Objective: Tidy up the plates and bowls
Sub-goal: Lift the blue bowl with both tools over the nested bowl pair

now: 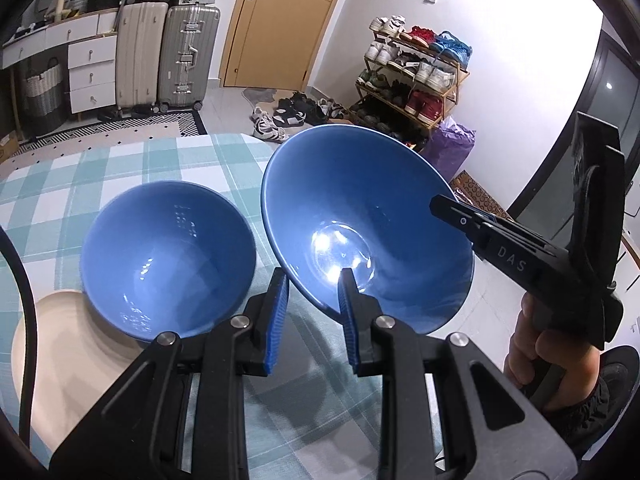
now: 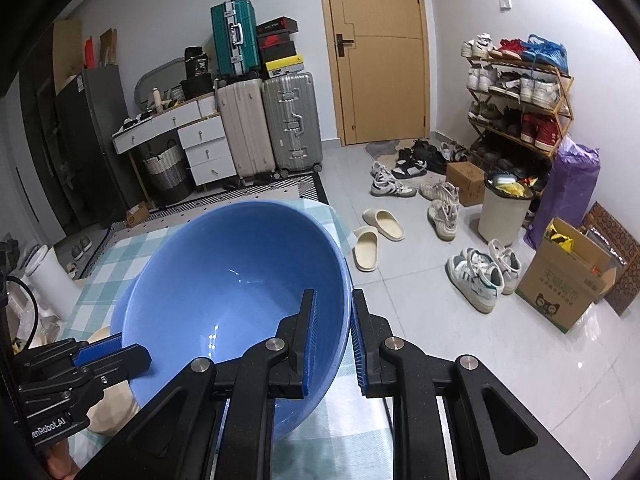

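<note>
Both grippers grip the same large blue bowl (image 1: pixel 360 216) by opposite sides of its rim. The left gripper (image 1: pixel 314 280) has its jaws narrowed onto the near edge, one ribbed blue pad outside the wall and the other inside the basin, pressing the rim between them. The right gripper (image 2: pixel 332 308) is clamped tight on the bowl's right-hand rim, with its left pad inside the bowl and its right pad outside; in the left wrist view it reaches in from the right, held by a hand (image 1: pixel 544 356) at the edge of the picture. The large bowl hangs clear above the checked tablecloth (image 1: pixel 132 168), tilted so that its mouth faces up and toward the left wrist camera, its far rim standing higher than the near one. Being round, it has no long axis to speak of. Just to its left a second, smaller blue bowl (image 1: pixel 168 256) sits upright, mouth upward, resting on a cream plate (image 1: pixel 52 344) on the table; the two bowls are close but not touching. Two blue bowls are in sight, one held and one standing, along with a single cream plate and two grippers. Beyond the table the floor shows a shoe rack (image 2: pixel 520 96) and suitcases (image 2: pixel 268 124) by a wooden door (image 2: pixel 376 48).
</note>
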